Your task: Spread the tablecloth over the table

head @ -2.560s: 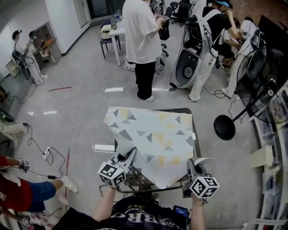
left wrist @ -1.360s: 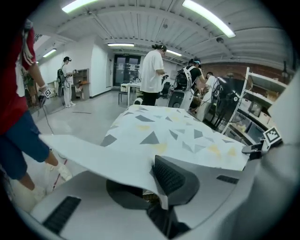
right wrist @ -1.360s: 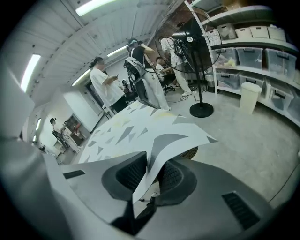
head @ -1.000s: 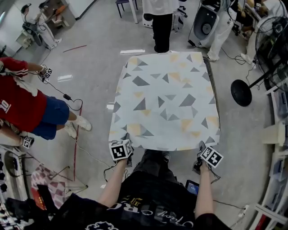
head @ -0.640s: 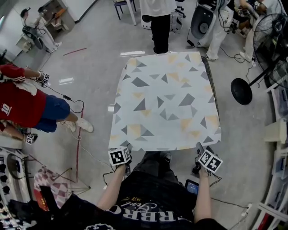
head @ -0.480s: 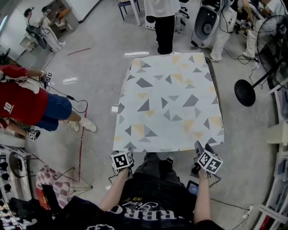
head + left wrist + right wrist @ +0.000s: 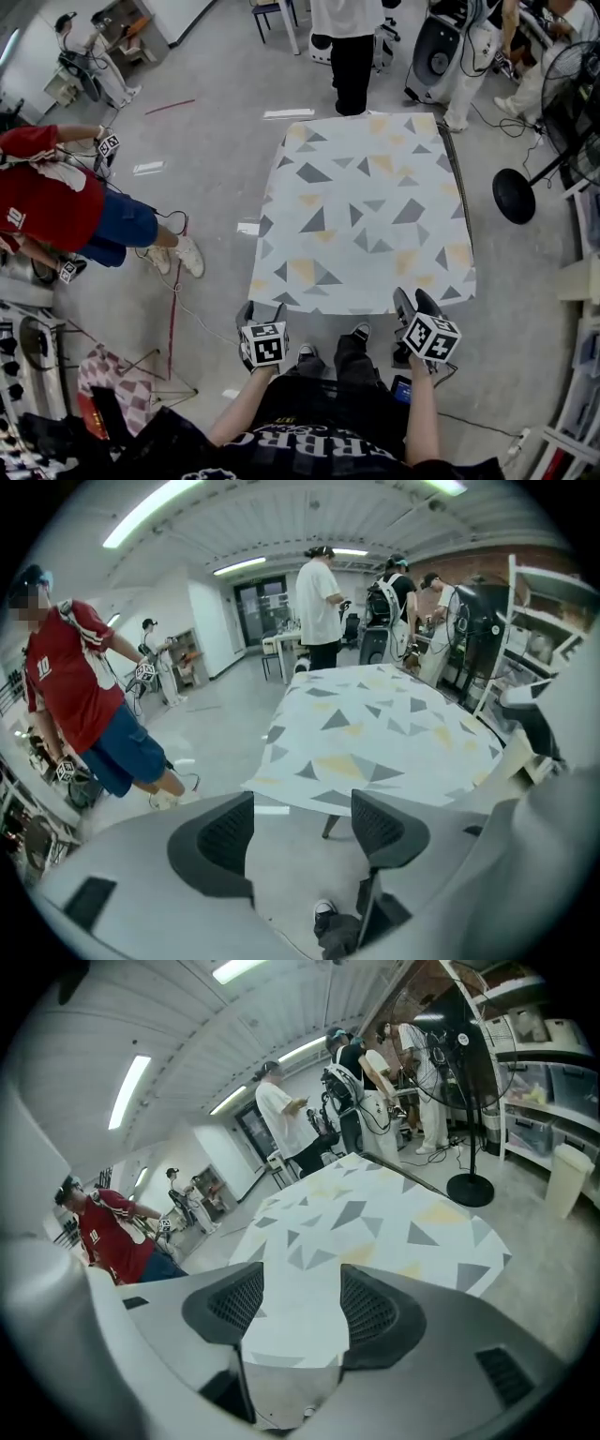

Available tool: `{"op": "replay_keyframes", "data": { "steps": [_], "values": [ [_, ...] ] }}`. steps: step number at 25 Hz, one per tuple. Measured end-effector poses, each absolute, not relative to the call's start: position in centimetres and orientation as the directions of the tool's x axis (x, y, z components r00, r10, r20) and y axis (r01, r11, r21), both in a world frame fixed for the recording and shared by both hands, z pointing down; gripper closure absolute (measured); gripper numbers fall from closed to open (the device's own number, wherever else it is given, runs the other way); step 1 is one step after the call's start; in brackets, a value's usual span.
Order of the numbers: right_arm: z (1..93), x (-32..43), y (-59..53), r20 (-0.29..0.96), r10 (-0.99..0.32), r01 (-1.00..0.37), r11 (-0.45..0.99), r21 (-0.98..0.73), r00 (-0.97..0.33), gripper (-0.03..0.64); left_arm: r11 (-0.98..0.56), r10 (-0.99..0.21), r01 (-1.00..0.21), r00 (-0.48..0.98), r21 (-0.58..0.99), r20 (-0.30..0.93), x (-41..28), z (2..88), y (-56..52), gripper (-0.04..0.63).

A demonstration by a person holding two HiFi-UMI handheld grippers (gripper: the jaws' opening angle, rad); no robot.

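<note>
The tablecloth, white with grey and yellow triangles, lies flat over the whole table, and its near edge hangs over the side. My left gripper hovers just short of the near left corner, open and empty. My right gripper is by the near right corner, jaws closing with nothing between them. In the left gripper view the tablecloth lies beyond the left gripper, with only floor in its gap. The right gripper view shows the tablecloth past the right gripper, untouched by the pads.
A person in a red shirt bends at the left, with cables on the floor beside them. A person in black trousers stands at the table's far end. A standing fan's base sits to the right. Shelves line the right edge.
The cloth was half spread and held by both grippers; it now covers the table. Both grippers have left its near edge and drawn back towards me, and the left jaws have opened.
</note>
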State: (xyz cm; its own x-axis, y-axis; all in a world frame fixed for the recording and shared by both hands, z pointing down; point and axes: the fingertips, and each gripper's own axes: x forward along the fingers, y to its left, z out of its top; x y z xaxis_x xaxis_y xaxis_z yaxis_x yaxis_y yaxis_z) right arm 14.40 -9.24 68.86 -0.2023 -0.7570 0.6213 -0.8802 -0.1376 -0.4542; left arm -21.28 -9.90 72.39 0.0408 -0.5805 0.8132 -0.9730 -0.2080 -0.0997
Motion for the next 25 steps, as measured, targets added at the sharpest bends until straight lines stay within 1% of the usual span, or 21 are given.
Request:
{"op": "replay_keyframes", "data": {
  "steps": [4, 8, 12, 15, 19, 21, 23, 25],
  "values": [
    [67.4, 11.2, -8.7, 0.606, -0.767, -0.879, -0.120, -0.461, -0.213, 0.351, -0.286, -0.651, -0.951, 0.102, -0.119, 0.753, -21.0, 69.6, -10.0, 0.261],
    [65.8, 8.0, -7.7, 0.586, -0.781, -0.878, -0.106, -0.466, -0.216, 0.364, -0.475, -0.659, -0.872, 0.266, -0.115, 0.704, -18.3, 67.0, -9.7, 0.283],
    [64.1, 4.8, -6.4, 0.565, -0.795, -0.889, -0.072, -0.452, -0.223, 0.387, -0.624, -0.594, -0.781, 0.479, 0.005, 0.647, -15.2, 64.9, -8.7, 0.330],
    [62.8, 3.2, -5.0, 0.553, -0.805, -0.903, -0.052, -0.426, -0.215, 0.409, -0.715, -0.525, -0.697, 0.591, 0.060, 0.613, -13.8, 63.5, -7.5, 0.348],
    [60.8, 1.6, -2.8, 0.533, -0.818, -0.920, -0.009, -0.392, -0.219, 0.446, -0.816, -0.423, -0.568, 0.713, 0.108, 0.559, -12.6, 61.2, -5.5, 0.350],
    [59.8, 0.9, -1.6, 0.520, -0.823, -0.925, 0.017, -0.380, -0.229, 0.475, -0.849, -0.378, -0.512, 0.762, 0.131, 0.526, -12.3, 60.0, -4.6, 0.356],
    [58.8, 0.5, -0.7, 0.506, -0.832, -0.931, 0.033, -0.365, -0.228, 0.505, -0.871, -0.349, -0.470, 0.794, 0.139, 0.497, -12.2, 58.8, -3.7, 0.373],
    [57.8, 0.3, 0.3, 0.493, -0.842, -0.937, 0.041, -0.346, -0.219, 0.536, -0.885, -0.339, -0.446, 0.815, 0.134, 0.470, -12.3, 57.6, -3.0, 0.404]
  ]
}}
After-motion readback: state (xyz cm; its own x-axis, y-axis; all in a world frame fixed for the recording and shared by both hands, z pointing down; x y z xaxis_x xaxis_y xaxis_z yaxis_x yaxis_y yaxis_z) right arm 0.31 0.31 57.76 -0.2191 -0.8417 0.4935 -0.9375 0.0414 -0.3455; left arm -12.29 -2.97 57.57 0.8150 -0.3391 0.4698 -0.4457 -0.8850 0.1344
